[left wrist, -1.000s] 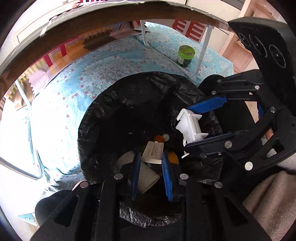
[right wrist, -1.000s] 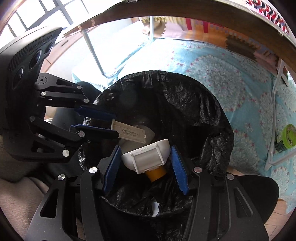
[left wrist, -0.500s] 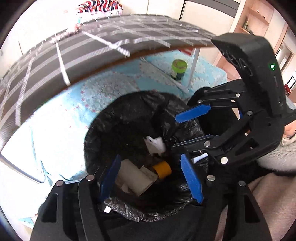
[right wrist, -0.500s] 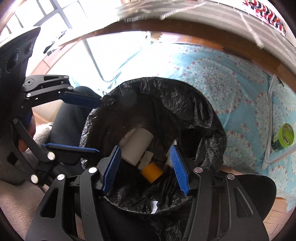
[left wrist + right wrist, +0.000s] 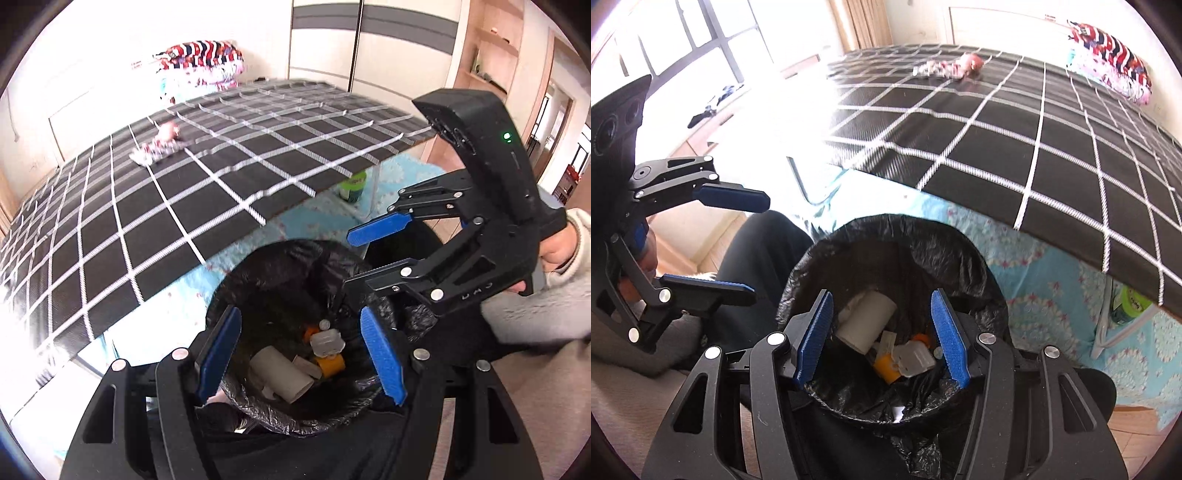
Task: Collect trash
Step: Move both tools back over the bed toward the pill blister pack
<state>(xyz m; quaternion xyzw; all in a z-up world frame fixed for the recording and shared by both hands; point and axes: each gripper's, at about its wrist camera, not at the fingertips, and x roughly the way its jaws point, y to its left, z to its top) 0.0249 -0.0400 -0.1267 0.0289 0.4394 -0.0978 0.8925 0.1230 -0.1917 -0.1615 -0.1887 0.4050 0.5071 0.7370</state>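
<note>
Both grippers are spread wide and empty over the bin: left gripper (image 5: 301, 354), right gripper (image 5: 882, 339). The trash (image 5: 882, 341) sits in the black-lined trash bin (image 5: 812, 266), below the fingers, touching neither.

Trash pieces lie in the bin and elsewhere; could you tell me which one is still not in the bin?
The crumpled wrapper on the checkered table; the paper roll, white plastic piece and orange cap lie inside the bin.
</note>
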